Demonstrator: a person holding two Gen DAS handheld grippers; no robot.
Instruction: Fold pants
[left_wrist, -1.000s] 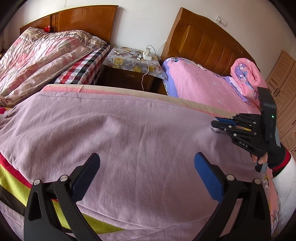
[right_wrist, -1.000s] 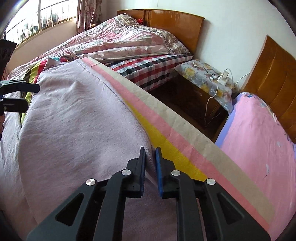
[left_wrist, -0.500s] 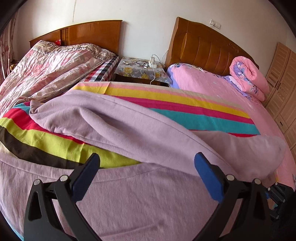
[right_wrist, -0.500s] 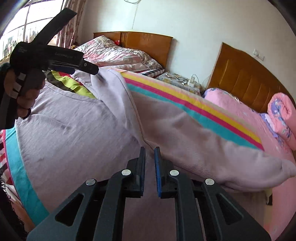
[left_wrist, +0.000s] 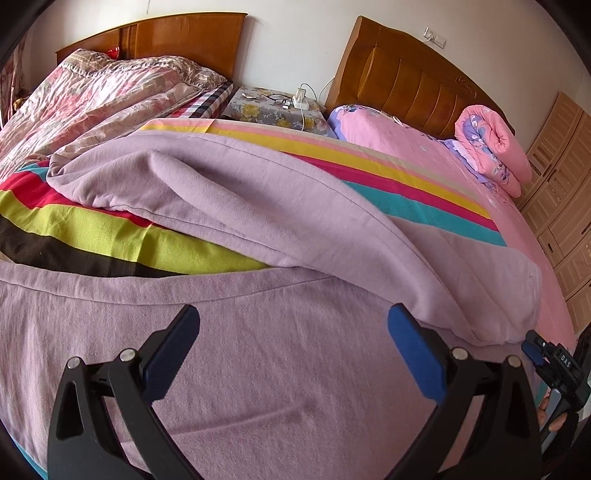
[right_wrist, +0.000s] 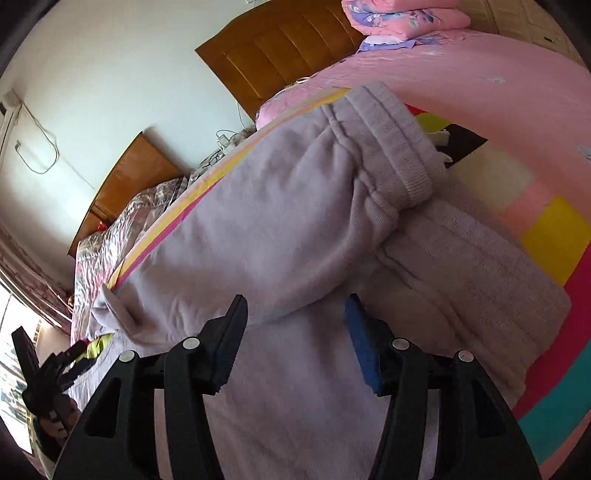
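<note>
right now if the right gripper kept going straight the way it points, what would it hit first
Most likely the lilac pants: the folded-over leg lies right ahead of the right gripper, whose jaws are opening with nothing pinched between them. Depth is hard to judge through the fisheye.

My view: white wall (left_wrist: 295, 40) behind two beds. Left bed with wooden headboard (left_wrist: 184, 40), floral quilt (left_wrist: 92, 96) heaped on it, checked sheet (left_wrist: 210, 101) at its edge. Nightstand (left_wrist: 273, 114) between beds, flowered cloth on top, glasses and white charger with cable on it. Right bed with taller padded headboard (left_wrist: 413, 81), pink sheet (left_wrist: 391, 136), rolled pink quilt (left_wrist: 491, 147). Striped blanket (left_wrist: 424, 192) spread in front of me. Light wood wardrobe (left_wrist: 565, 221) at right. Bright daylight from window (right_wrist: 11, 332).
</note>
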